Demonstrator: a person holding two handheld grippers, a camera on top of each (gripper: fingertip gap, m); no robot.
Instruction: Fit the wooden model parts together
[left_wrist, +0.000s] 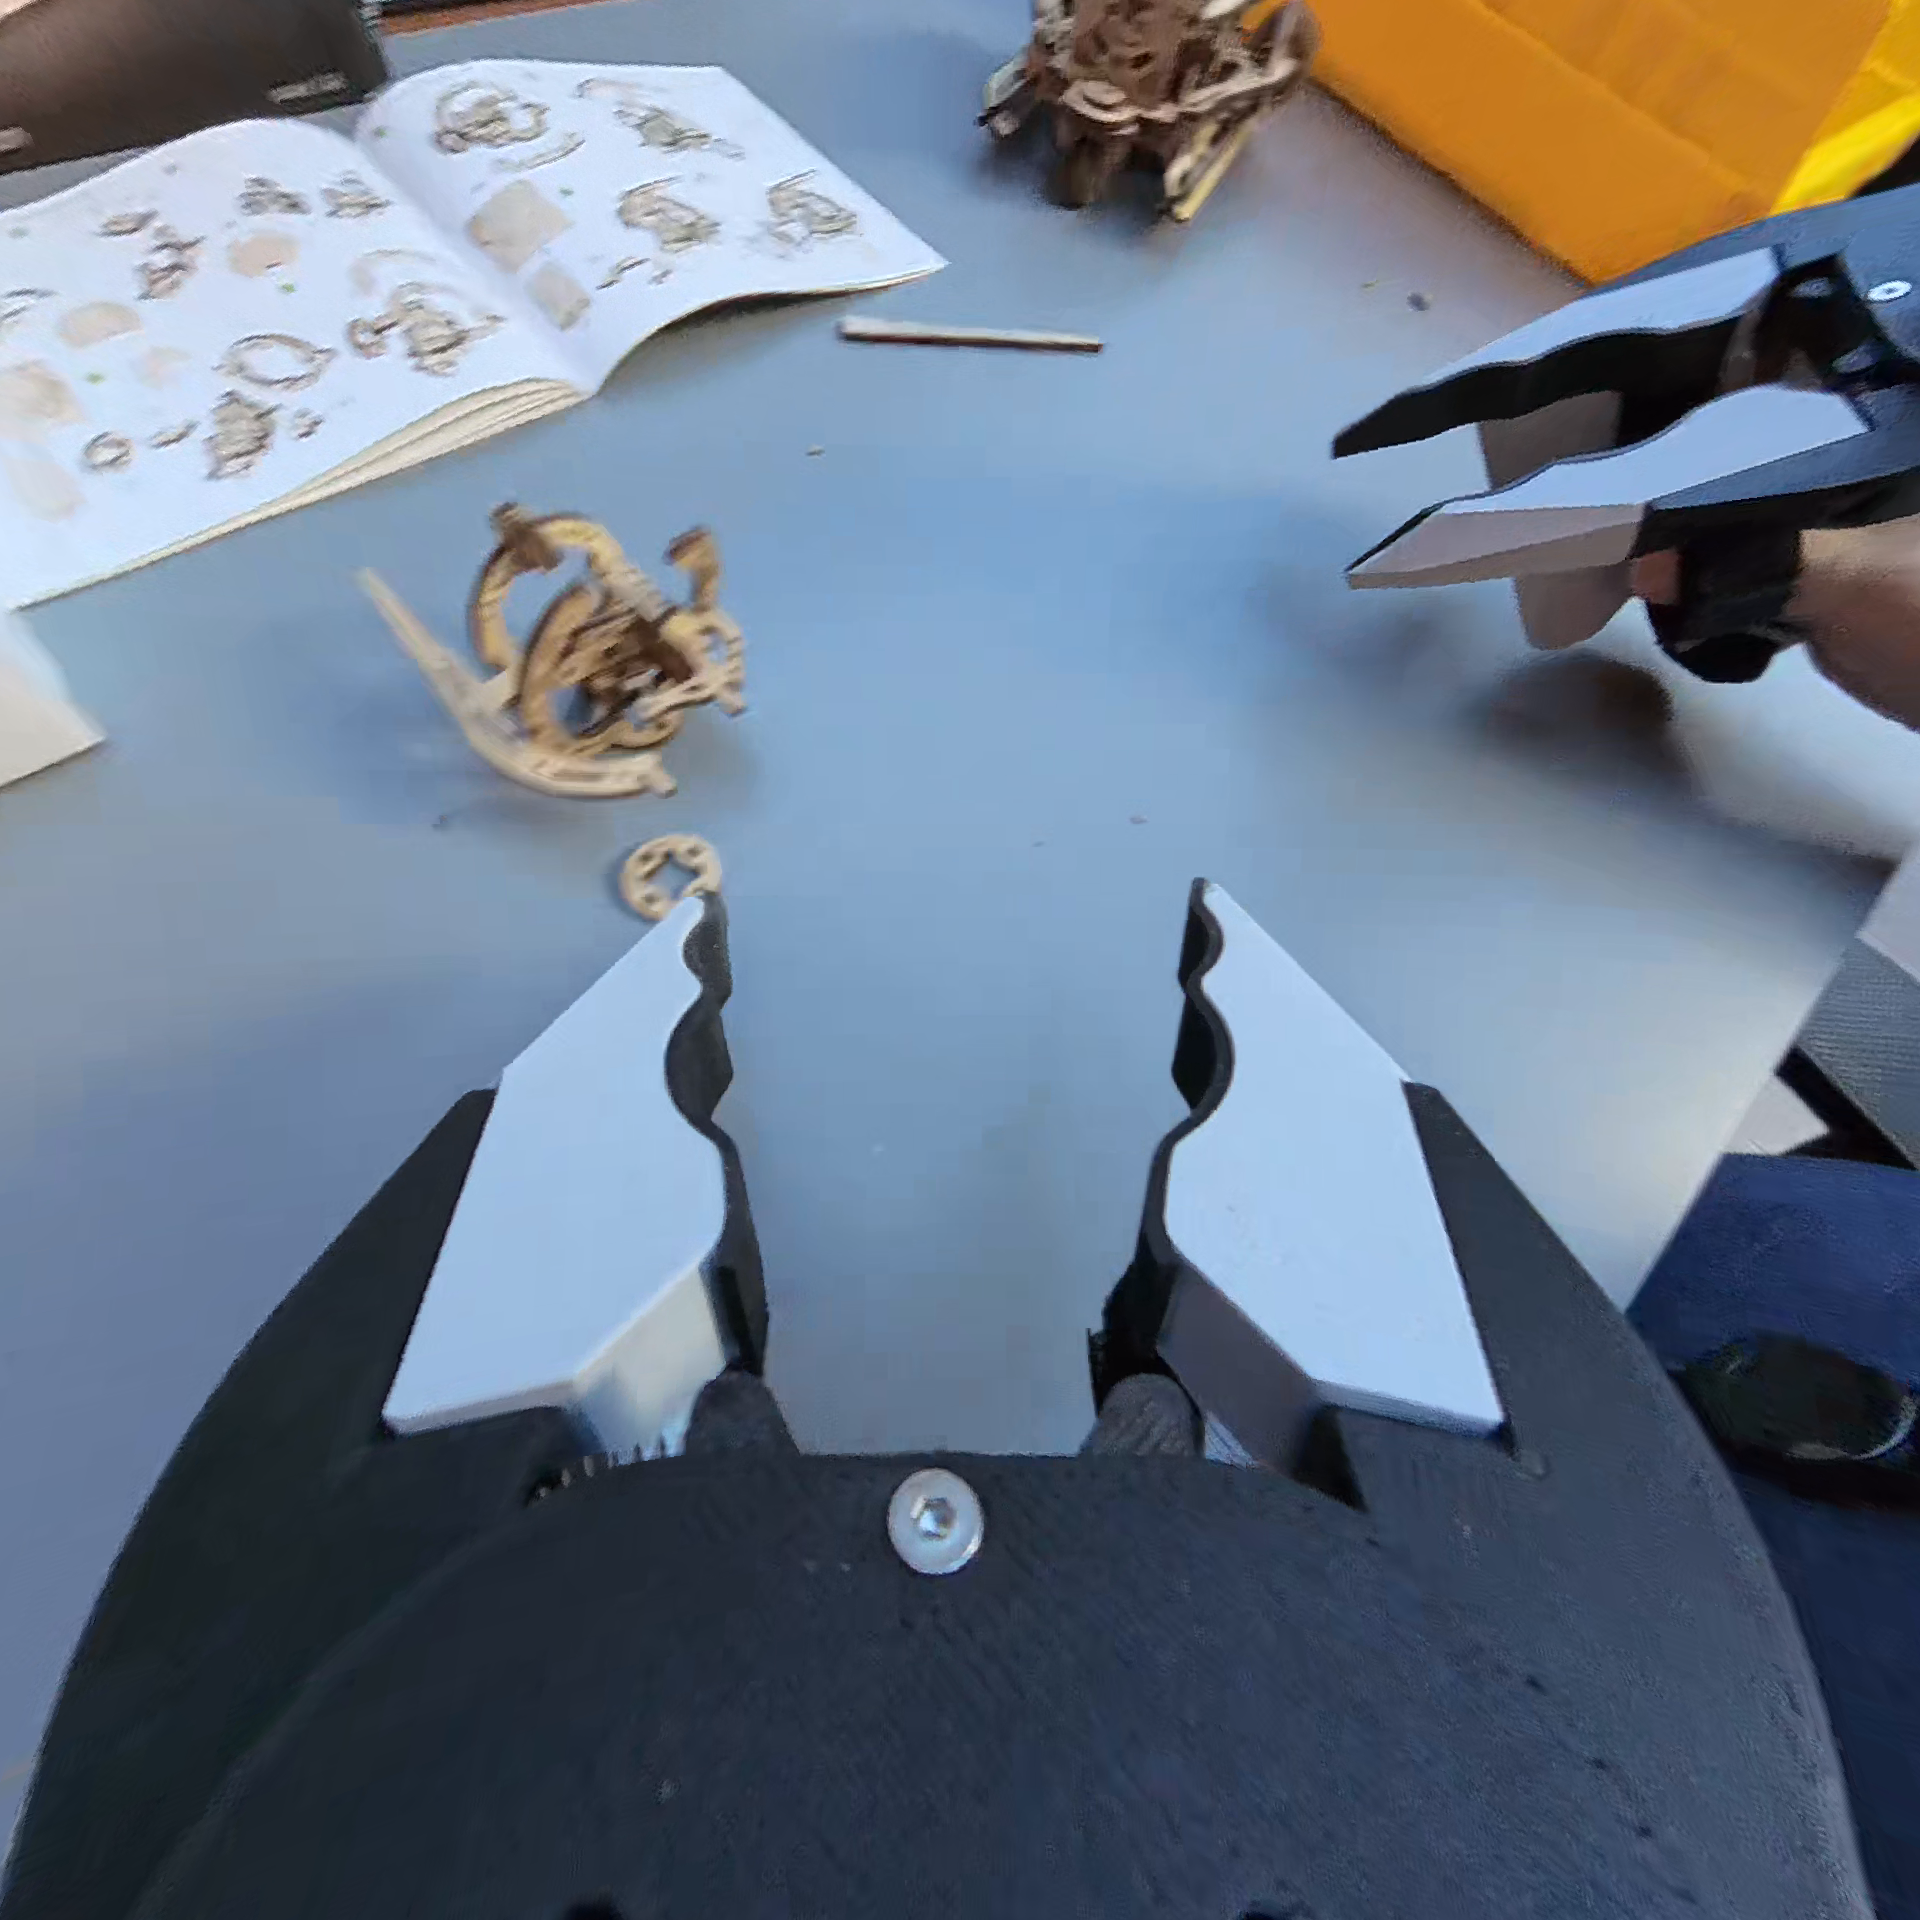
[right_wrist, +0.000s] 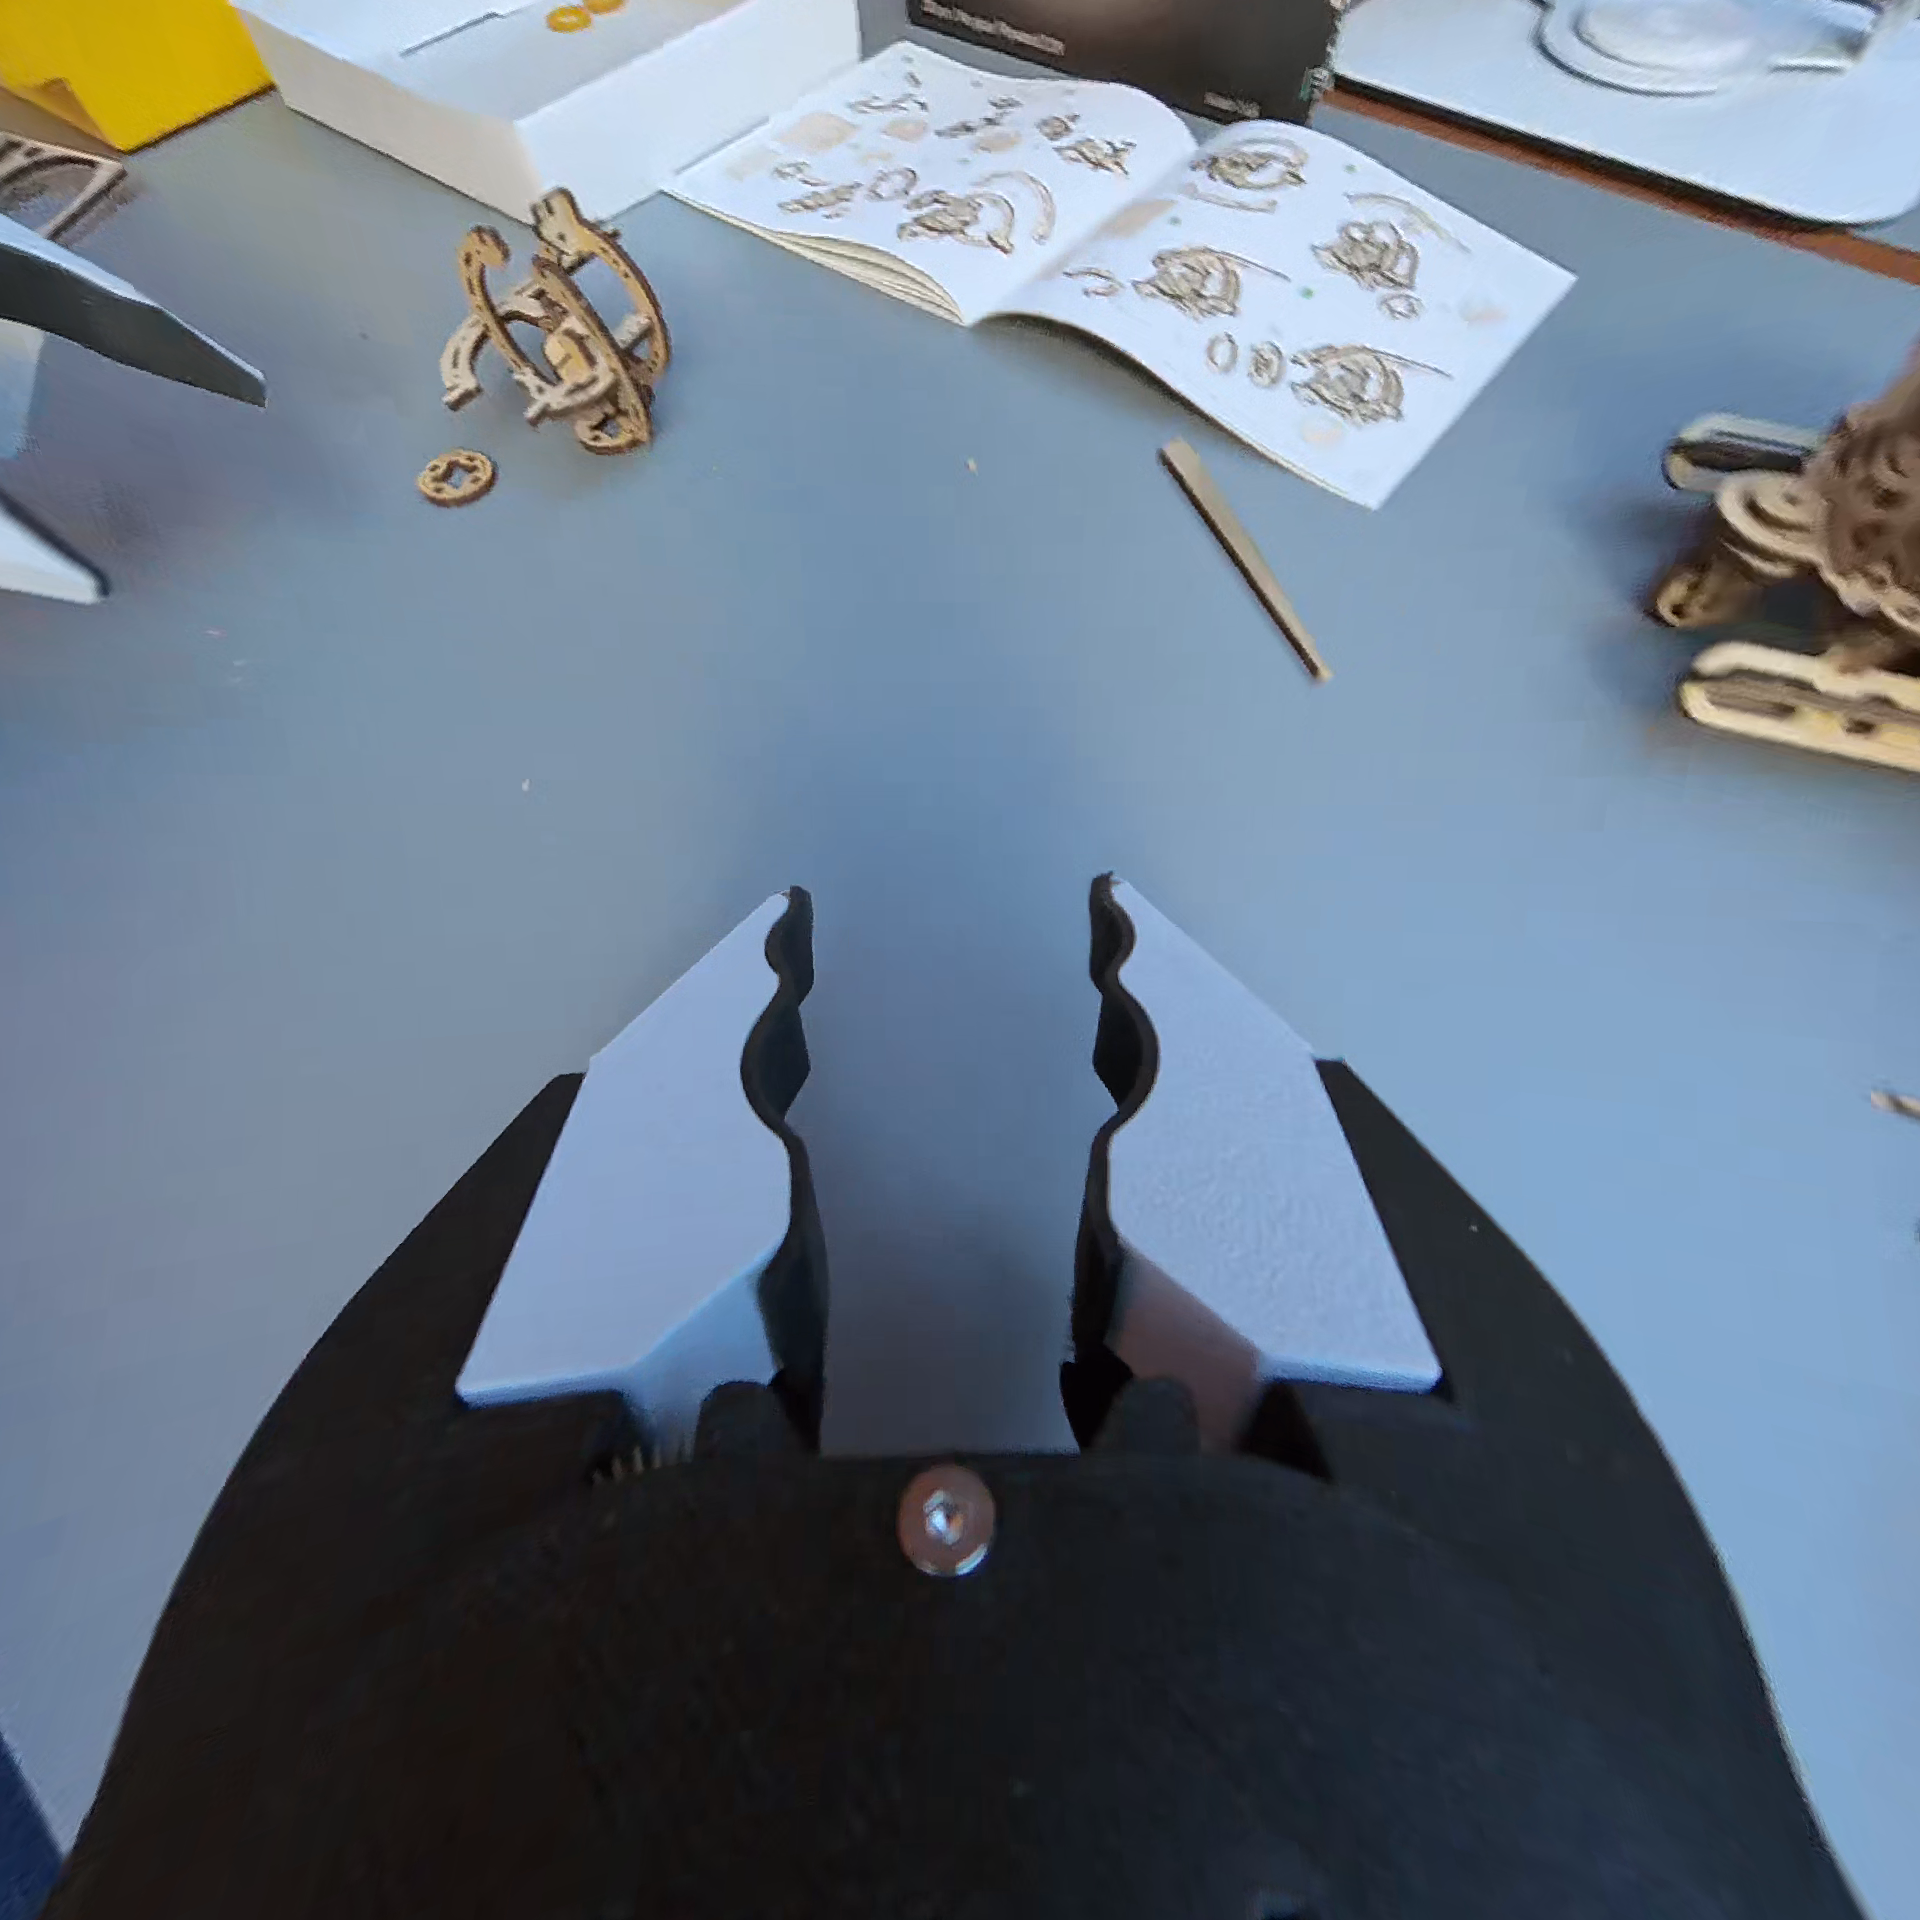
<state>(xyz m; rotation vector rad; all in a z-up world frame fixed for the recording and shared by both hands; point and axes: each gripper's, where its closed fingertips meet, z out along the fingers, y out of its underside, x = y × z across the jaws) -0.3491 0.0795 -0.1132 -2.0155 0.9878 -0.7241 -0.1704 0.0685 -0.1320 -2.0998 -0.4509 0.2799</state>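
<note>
Grey bench (left_wrist: 935, 644) carrying wooden model parts, seen from both wrist cameras. Left tool (left_wrist: 956, 904): jaws spread wide, nothing between them, held above bare bench; its left fingertip (left_wrist: 696, 914) appears just beside a small wooden ring (left_wrist: 670, 875) in the left view, though contact cannot be judged. Right tool (right_wrist: 951, 894): jaws apart, somewhat narrower than the left, empty, over bare bench. In the left view the right tool (left_wrist: 1351, 509) also enters from the right edge, jaws parted and empty, held by a gloved hand (left_wrist: 1745, 603).

Part-built model (left_wrist: 592, 665) of curved wooden rings stands on the bench just beyond the small ring; in the right view the same model (right_wrist: 556, 332) and ring (right_wrist: 455, 476) lie far left, well apart from the right tool. Thin wooden stick (left_wrist: 966, 335) lies flat near an open booklet (left_wrist: 395, 270) of assembly drawings. Larger, darker assembly (left_wrist: 1143, 94) sits at the far edge beside a yellow box (left_wrist: 1558, 125). White box (right_wrist: 540, 94) and a dark box (right_wrist: 1122, 42) lie behind the booklet in the right view. Print on the booklet and dark box is blurred and cannot be read.
</note>
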